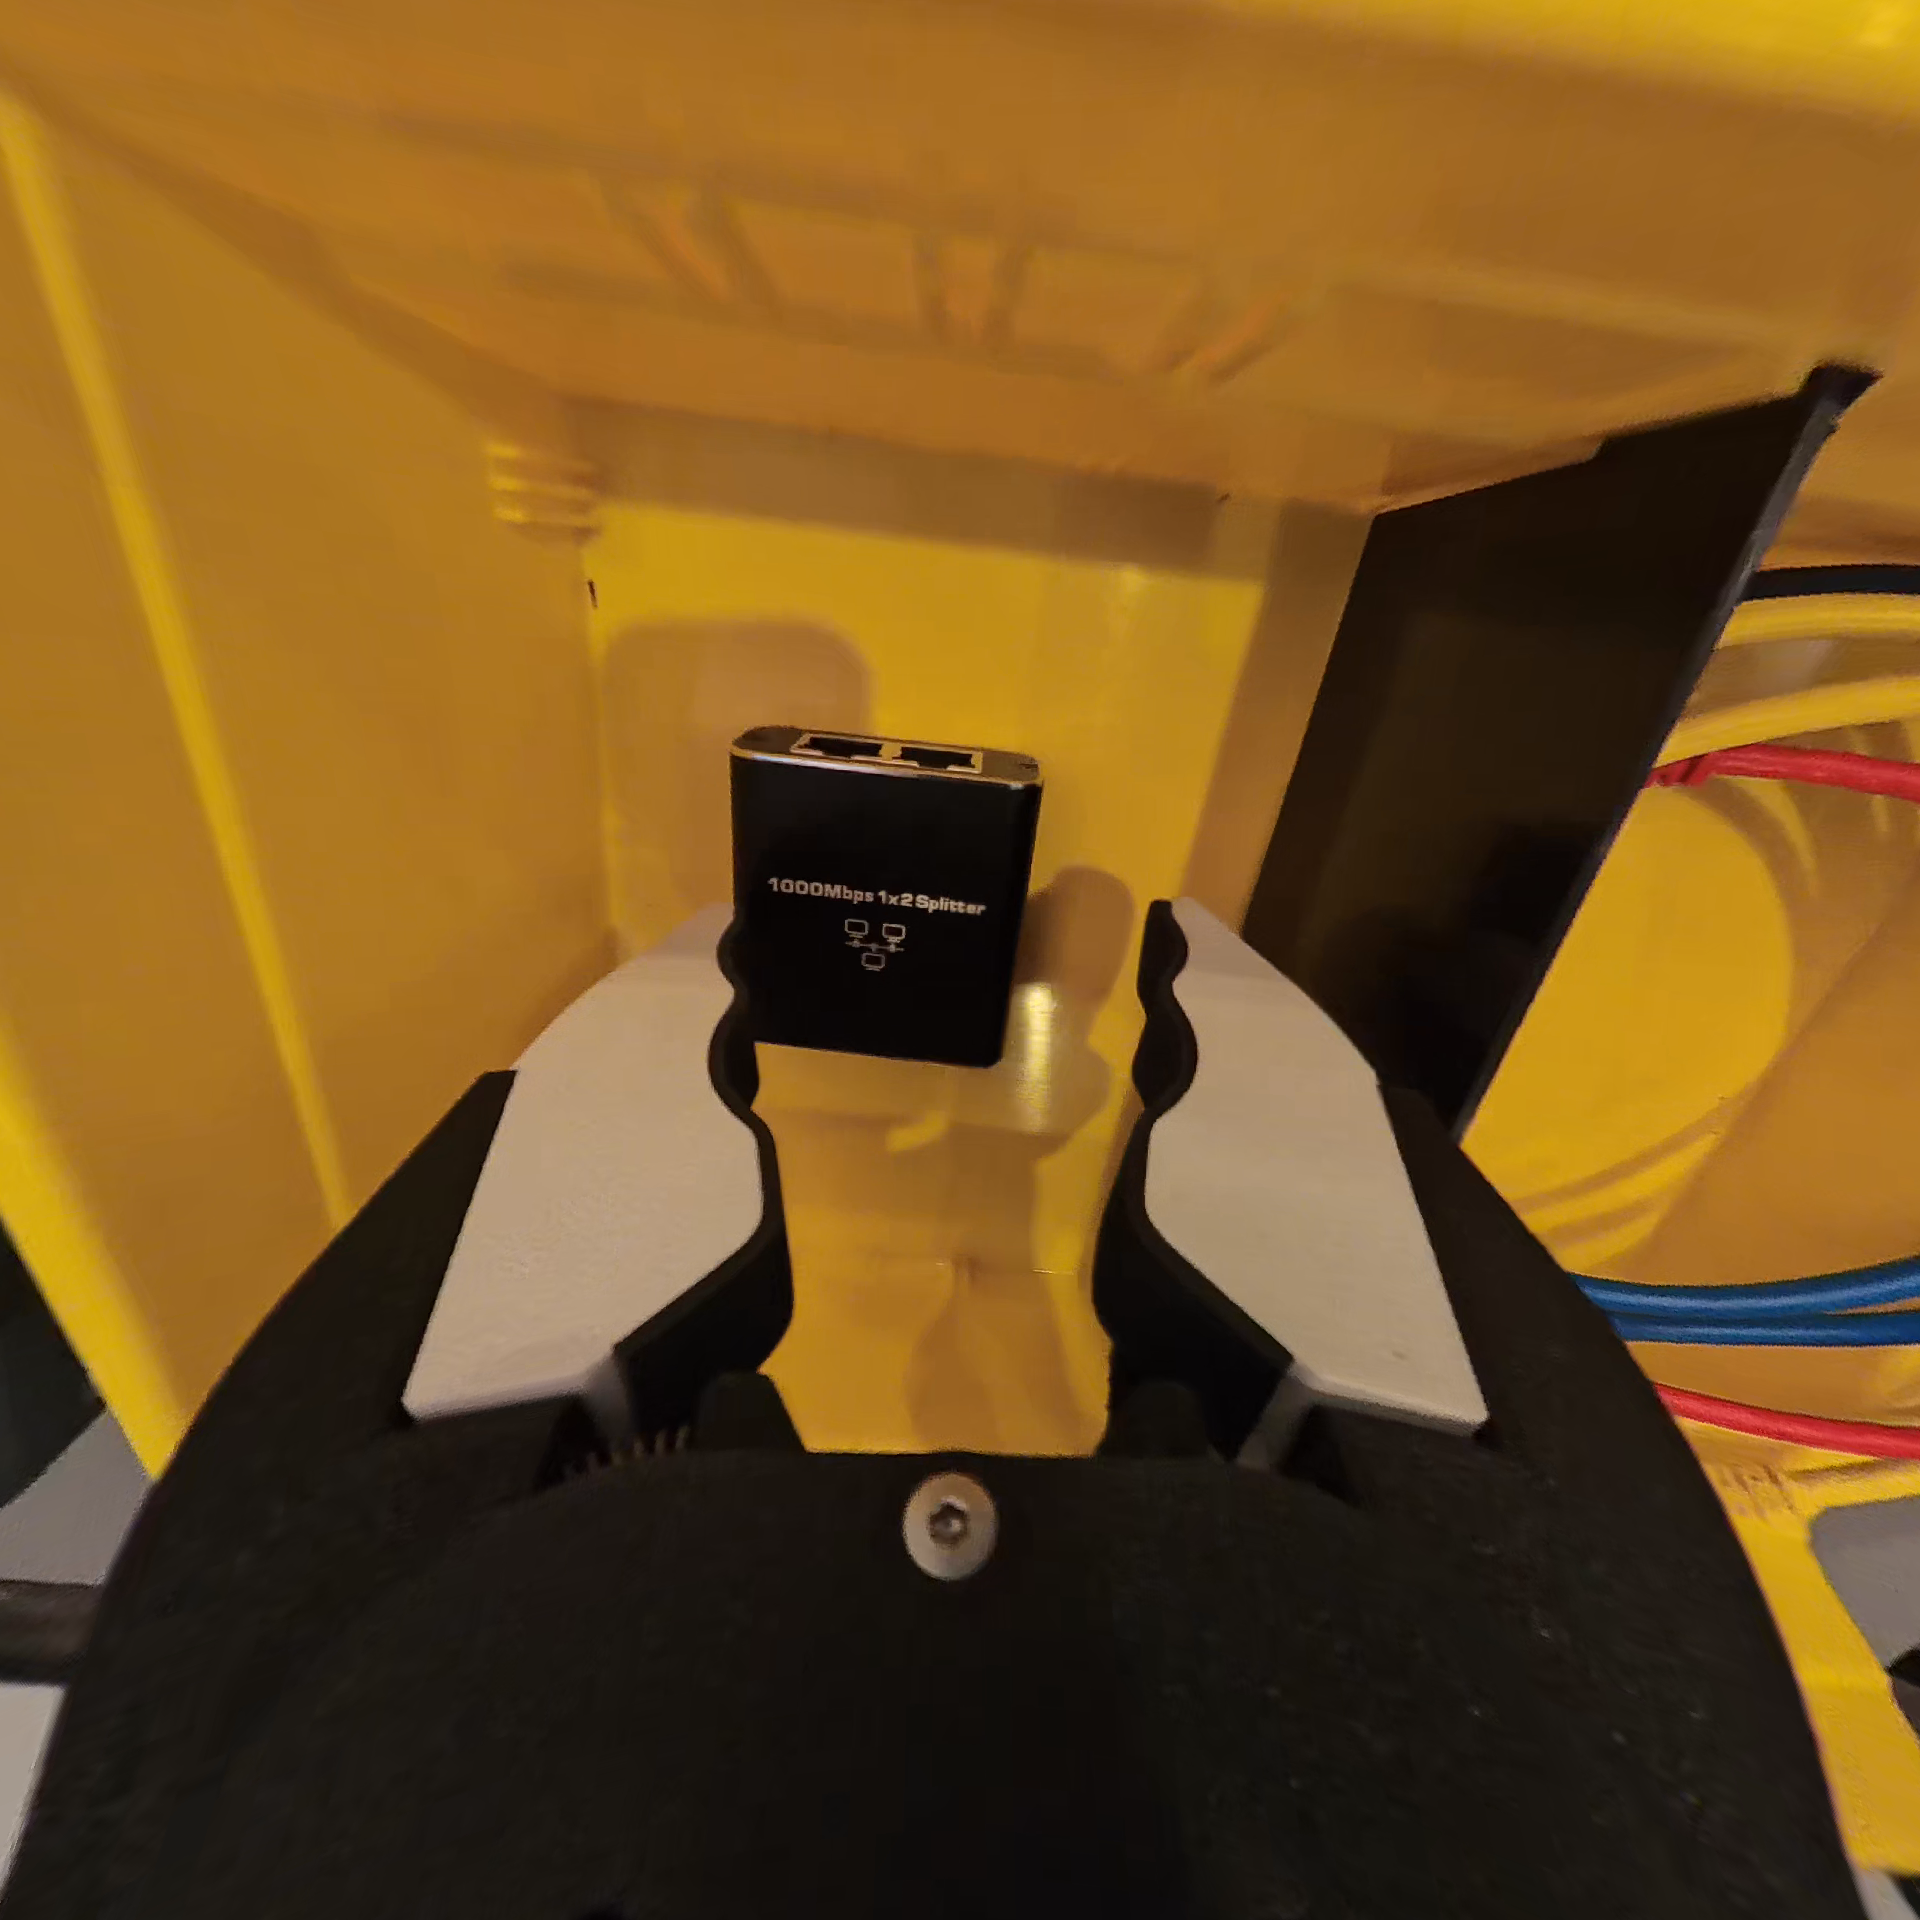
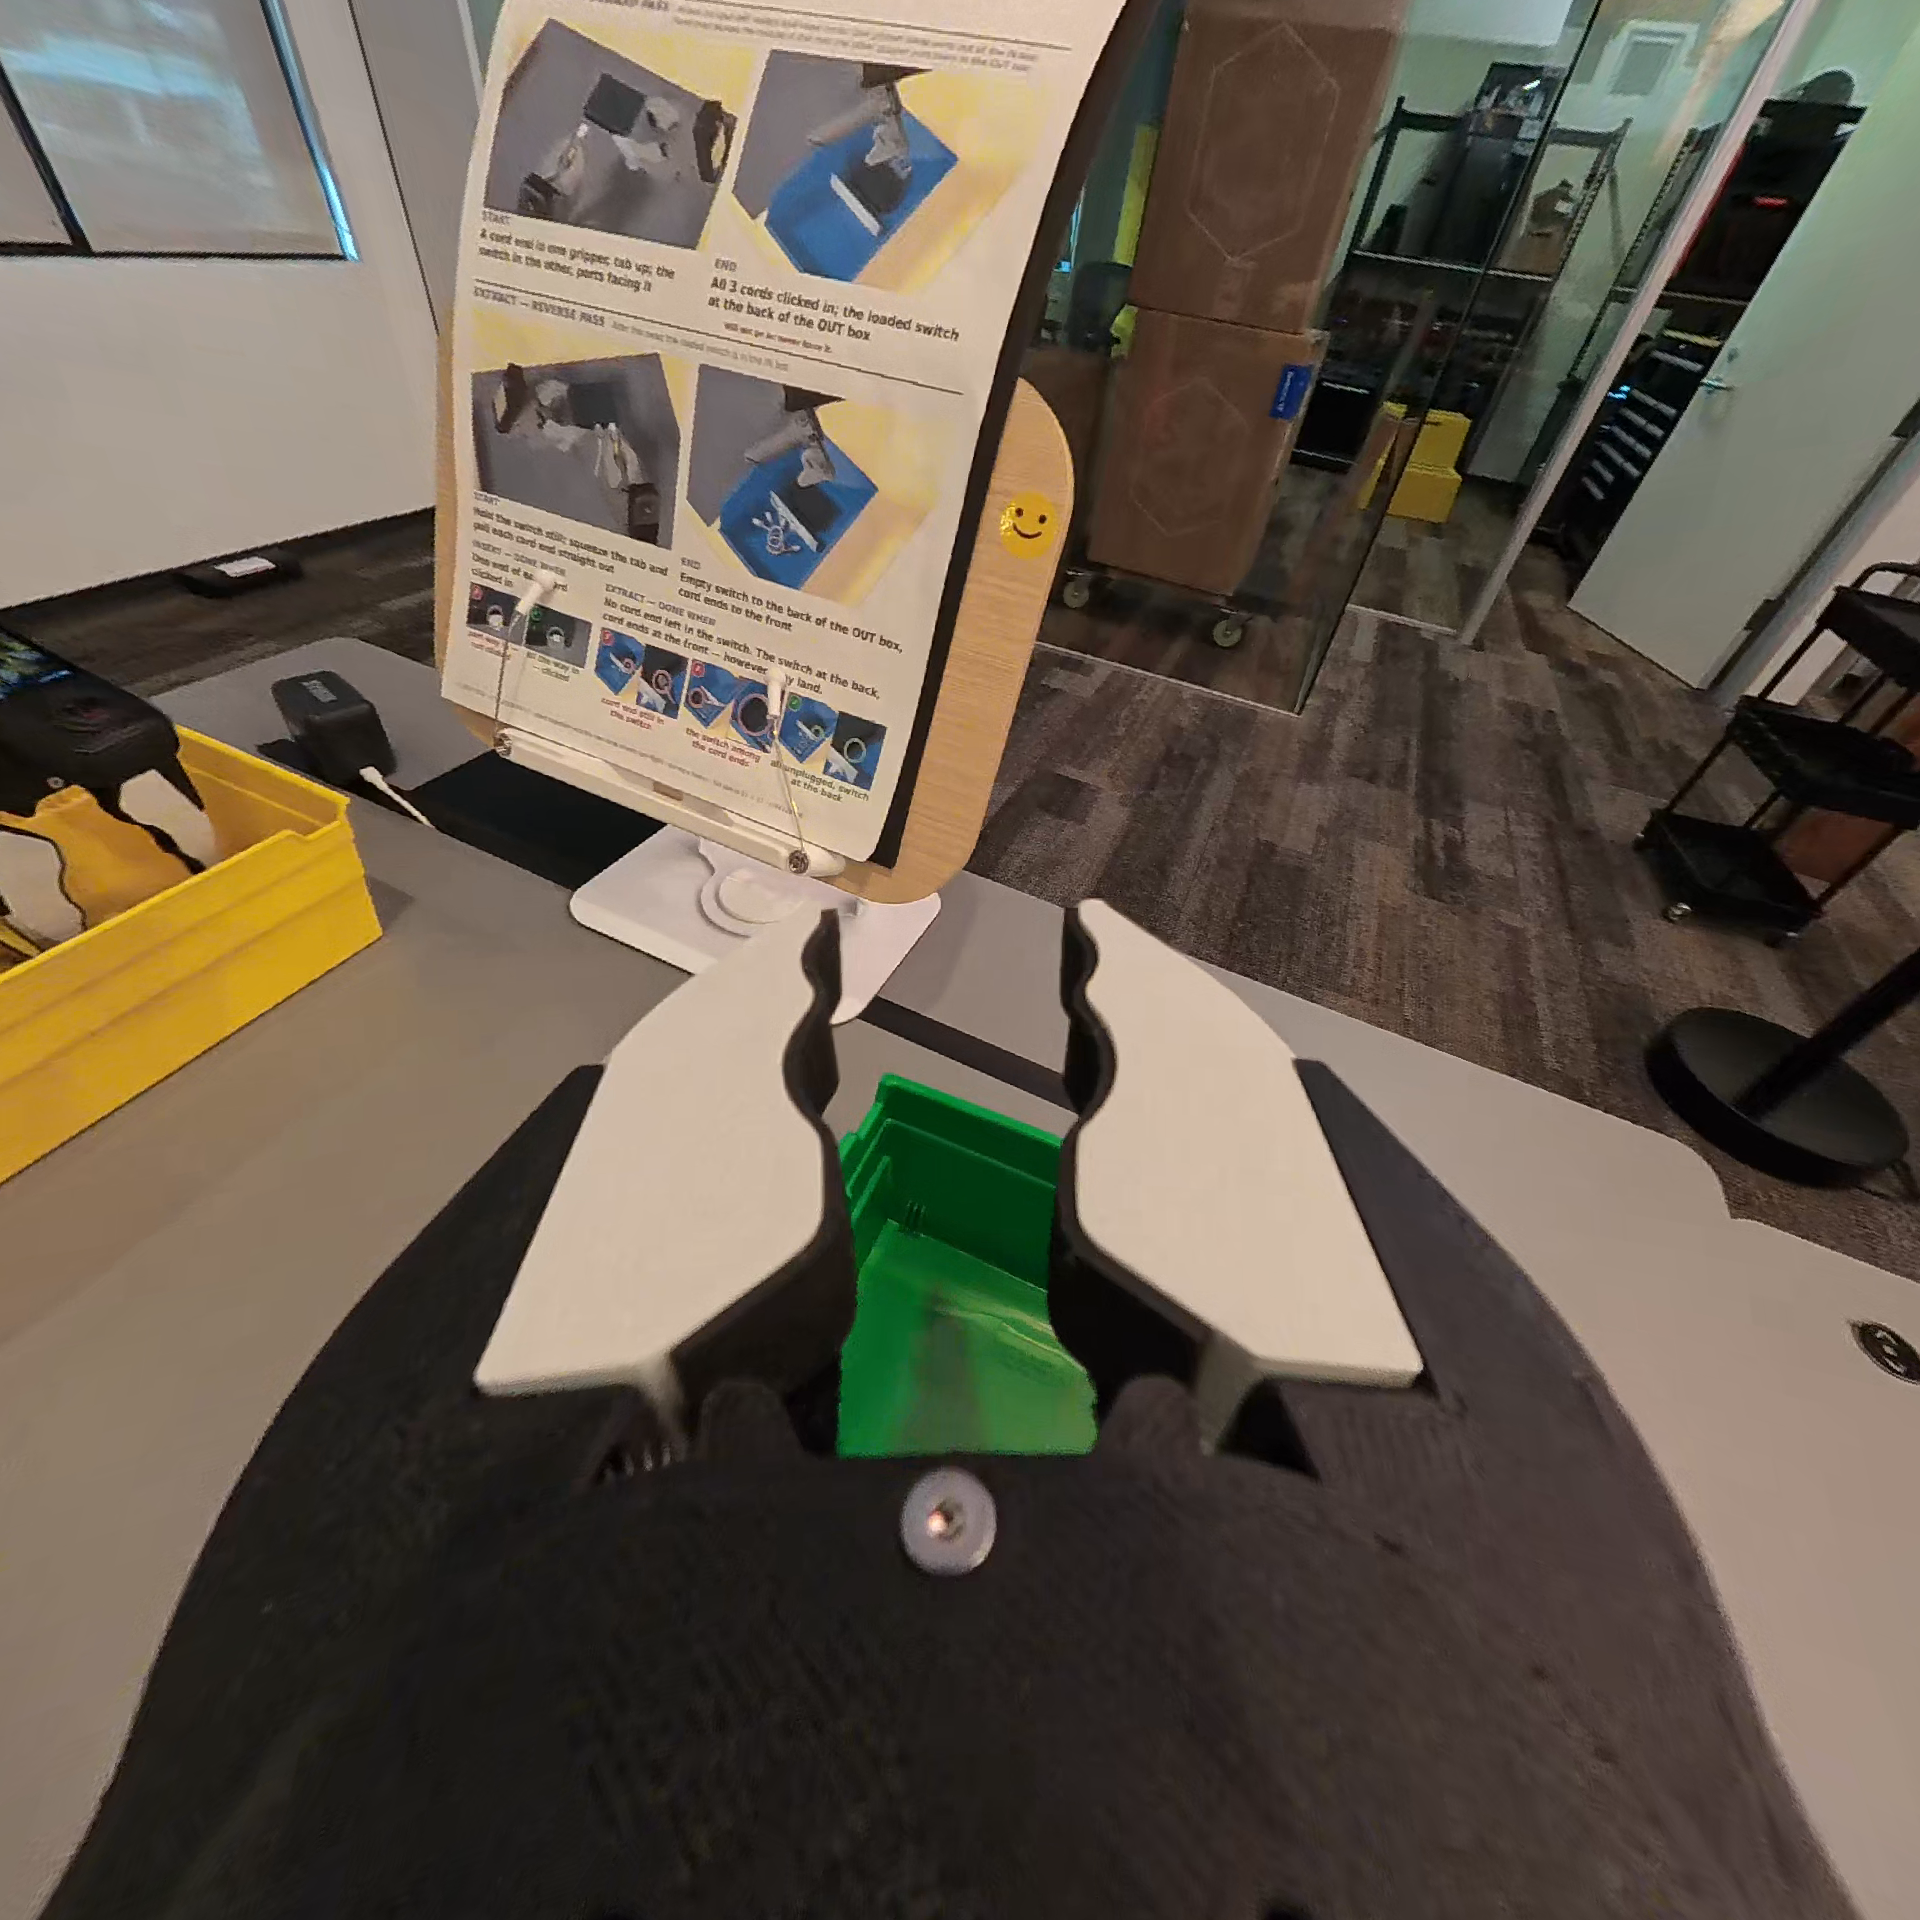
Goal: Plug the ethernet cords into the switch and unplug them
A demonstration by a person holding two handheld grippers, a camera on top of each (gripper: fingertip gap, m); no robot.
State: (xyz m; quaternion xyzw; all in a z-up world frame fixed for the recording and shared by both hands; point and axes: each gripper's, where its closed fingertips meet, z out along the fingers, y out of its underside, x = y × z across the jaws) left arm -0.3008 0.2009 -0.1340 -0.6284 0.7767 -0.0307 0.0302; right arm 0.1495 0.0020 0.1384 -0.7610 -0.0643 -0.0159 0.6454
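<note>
Between the left gripper's (image 1: 940, 935) fingers, inside the yellow bin (image 1: 312, 727): one black switch (image 1: 878, 894), upright, two ports on its top face, white print on its front. Its left edge lies against the left pad (image 1: 732, 987); a clear gap shows between its right edge and the right pad (image 1: 1164, 987). Jaws stand wide and do not clamp it.

Right of that gripper: a black divider (image 1: 1507, 748), leaning, set across the bin. Beyond the divider, farther right: cords in a loose coil, yellow (image 1: 1808, 717), red (image 1: 1808, 769) and blue (image 1: 1766, 1309). Whether any plug ends are free cannot be told.

Far left of the right gripper (image 2: 940, 977), on the grey table (image 2: 364, 1091): the same yellow bin (image 2: 187, 935), with the left gripper (image 2: 104, 810) reaching into it. Behind the bin: a small black adapter (image 2: 332, 717) with a white cord.

Ahead of the right gripper, slightly left: a white stand (image 2: 727, 914) bearing a wooden board (image 2: 997, 644) and a printed instruction sheet (image 2: 727, 416); a yellow smiley sticker (image 2: 1027, 525) on the board's right edge.

Below and between the right gripper's fingers: a green bin (image 2: 956, 1247), seen from above. Jaws moderately apart, with nothing between the pads (image 2: 816, 997).

Right of the gripper, off the table: carpeted floor (image 2: 1403, 810), a round black stand base (image 2: 1777, 1101), a black cart (image 2: 1787, 790), cardboard boxes (image 2: 1226, 312) on a dolly behind glass.
</note>
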